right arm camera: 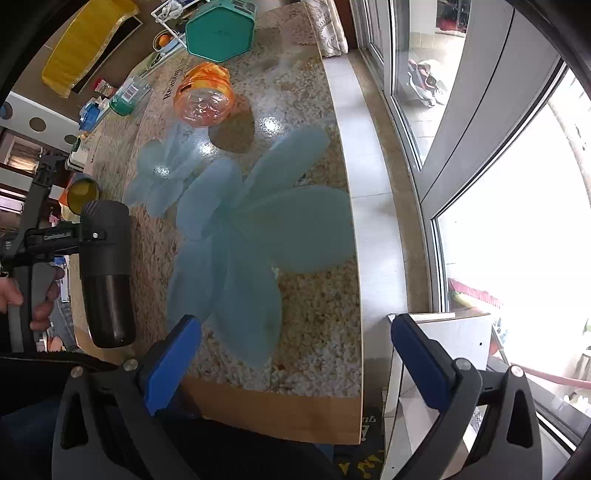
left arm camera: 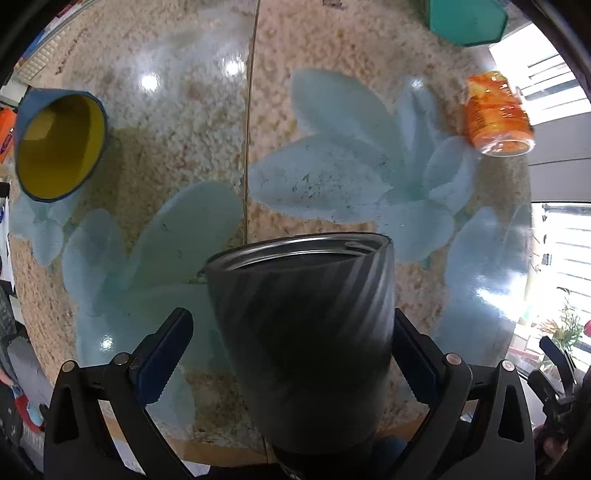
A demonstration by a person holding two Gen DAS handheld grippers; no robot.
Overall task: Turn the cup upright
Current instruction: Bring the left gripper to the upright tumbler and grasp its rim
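A black metal tumbler (left arm camera: 306, 332) with a steel rim fills the lower middle of the left wrist view, its open mouth pointing away from the camera. It sits between the fingers of my left gripper (left arm camera: 291, 354); the right pad touches it, and a gap shows at the left pad. The right wrist view shows the same tumbler (right arm camera: 107, 273) held off the table's left edge by the left gripper (right arm camera: 88, 236), mouth end up. My right gripper (right arm camera: 295, 354) is open and empty above the table's near edge.
The glass-topped table (right arm camera: 314, 295) has a blue flower pattern. A blue cup with a yellow inside (left arm camera: 55, 144) lies on its side at left. An orange plastic jar (right arm camera: 203, 98) lies on its side; a teal hexagonal box (right arm camera: 219, 31) stands behind it. Windows are at right.
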